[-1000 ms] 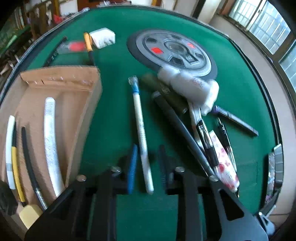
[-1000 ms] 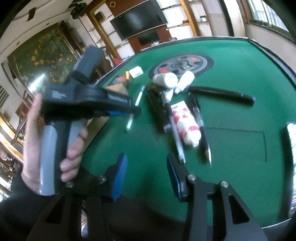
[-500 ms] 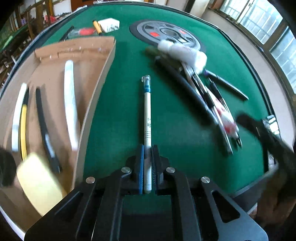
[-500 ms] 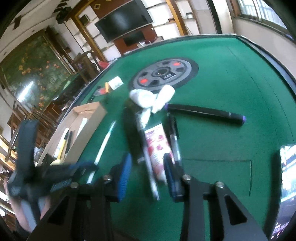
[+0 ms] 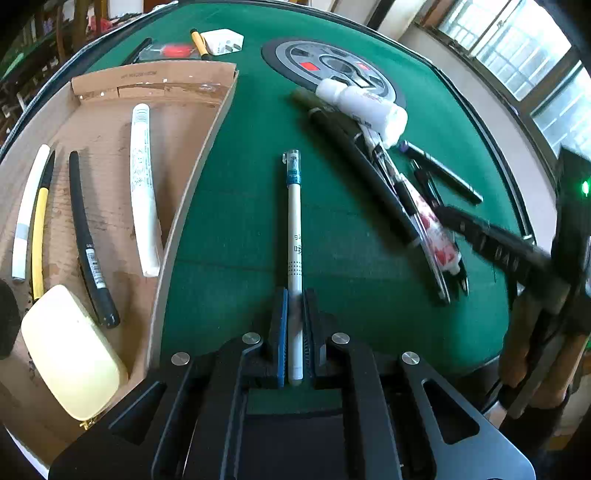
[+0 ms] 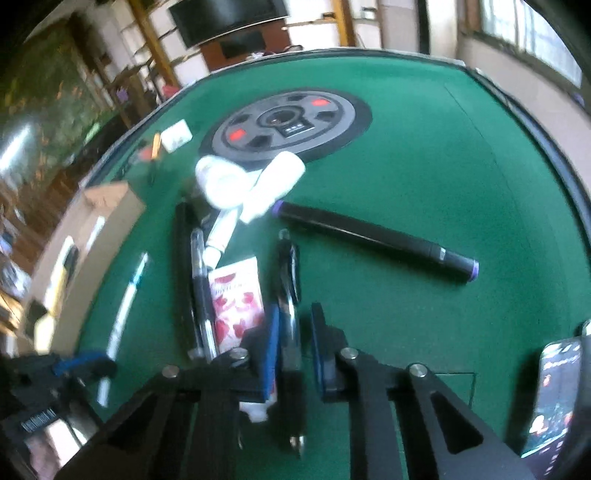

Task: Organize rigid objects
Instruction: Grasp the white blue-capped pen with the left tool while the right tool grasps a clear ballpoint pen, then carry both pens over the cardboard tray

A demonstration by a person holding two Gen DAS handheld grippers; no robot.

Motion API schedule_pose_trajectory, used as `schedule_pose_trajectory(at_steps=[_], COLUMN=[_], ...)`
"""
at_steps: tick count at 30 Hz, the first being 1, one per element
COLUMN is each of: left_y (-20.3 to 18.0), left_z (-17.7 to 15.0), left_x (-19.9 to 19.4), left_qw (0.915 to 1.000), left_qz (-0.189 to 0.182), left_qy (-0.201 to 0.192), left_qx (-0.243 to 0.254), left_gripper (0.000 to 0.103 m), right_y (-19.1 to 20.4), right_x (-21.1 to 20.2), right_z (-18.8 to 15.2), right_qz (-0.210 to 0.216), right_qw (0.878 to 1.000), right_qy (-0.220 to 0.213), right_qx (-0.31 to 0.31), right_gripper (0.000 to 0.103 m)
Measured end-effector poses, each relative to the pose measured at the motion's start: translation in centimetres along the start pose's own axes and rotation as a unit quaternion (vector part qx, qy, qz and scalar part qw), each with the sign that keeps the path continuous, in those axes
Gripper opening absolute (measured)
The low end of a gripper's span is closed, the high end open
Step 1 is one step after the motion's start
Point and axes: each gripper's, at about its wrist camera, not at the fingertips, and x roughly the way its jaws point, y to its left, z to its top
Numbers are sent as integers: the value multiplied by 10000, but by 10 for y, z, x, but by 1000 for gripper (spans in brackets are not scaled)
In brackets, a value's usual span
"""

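A green felt tabletop point(image 5: 236, 206) fills both views, with a grey round dial panel point(image 5: 332, 66) set into it toward the far edge. Windows point(image 5: 517, 40) line one side of the room; a dark screen point(image 6: 225, 14) hangs on the far wall.

A cardboard tray point(image 5: 184, 192) lies along the tabletop's left edge, holding a white tube point(image 5: 142, 192), a black pen point(image 5: 86, 240), a yellow pen point(image 5: 38, 236), a white stick point(image 5: 27, 214) and a pale yellow case point(image 5: 70, 354).

The left gripper point(image 5: 294, 314) is clamped on the rear of a white pen point(image 5: 294, 221), which points away across the felt.

The right gripper point(image 6: 295, 328) sits over the pile near the middle, its jaws apart around a dark pen point(image 6: 286, 273), beside a red-and-white tube point(image 6: 236, 299) and a black marker point(image 6: 373, 236). Motion blur hides whether the pads touch it. A white bottle point(image 6: 273, 184) lies against the dial. A phone point(image 6: 554, 391) is cut off at the right edge.
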Motion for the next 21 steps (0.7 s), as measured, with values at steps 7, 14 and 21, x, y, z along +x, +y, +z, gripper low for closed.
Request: schedule_pose_trajectory(at_steps=[7, 14, 21], left_y=[-3, -12, -15], left_z=[10, 8, -18], left_x=[2, 1, -23], left_qw=[9999, 9991, 9990], left_qz=[125, 216, -146], left_qy=[30, -81, -269], left_qx=[109, 354, 320], left_gripper=[7, 7, 7], right_y=[3, -2, 14], right_x=[-11, -14, -48], right_z=[-20, -21, -27], right_qz=[-148, 217, 507], right_qw=[9997, 9992, 9954], right_qy=[-126, -284, -796], right_qx=[-176, 173, 169], right_gripper=[10, 9, 9])
